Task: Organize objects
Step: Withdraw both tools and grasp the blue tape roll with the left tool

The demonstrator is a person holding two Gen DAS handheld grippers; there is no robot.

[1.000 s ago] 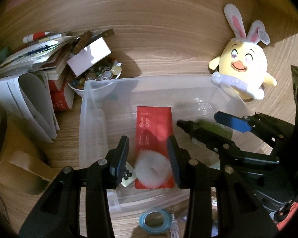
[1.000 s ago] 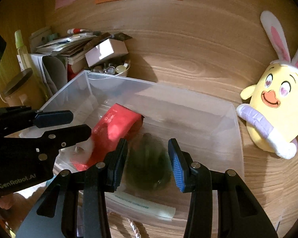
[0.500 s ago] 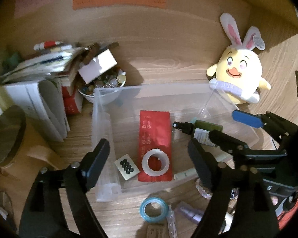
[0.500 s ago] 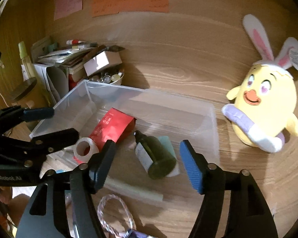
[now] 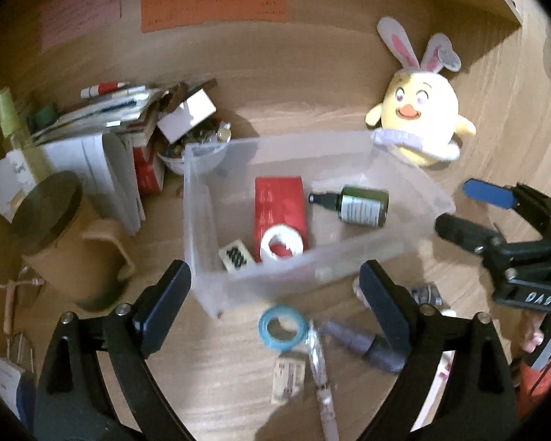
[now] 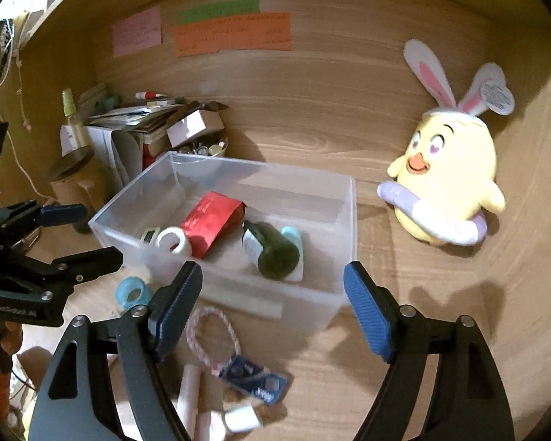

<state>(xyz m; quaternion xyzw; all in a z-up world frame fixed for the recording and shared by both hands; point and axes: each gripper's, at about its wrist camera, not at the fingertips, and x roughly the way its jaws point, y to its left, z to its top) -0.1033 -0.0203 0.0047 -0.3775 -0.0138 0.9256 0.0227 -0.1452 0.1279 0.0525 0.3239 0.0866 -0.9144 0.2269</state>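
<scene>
The right gripper (image 6: 272, 296) has just been opening, and nothing is between its blue pads (image 6: 367, 316). Just ahead of it sits a clear box (image 6: 334, 220) on the wooden bench (image 6: 349, 386). Inside the box lie a red packet (image 6: 213, 220), a white tape ring (image 6: 172, 240) and a dark green bottle (image 6: 275, 251) on its side. Far to the right of the gripper stands a yellow chick toy (image 6: 448, 169) with bunny ears. A blue tape ring (image 6: 132, 292) lies to the left, near the left gripper (image 6: 77, 235), which is spread wide too. A pink rope loop (image 6: 211, 330) lies below the box.
</scene>
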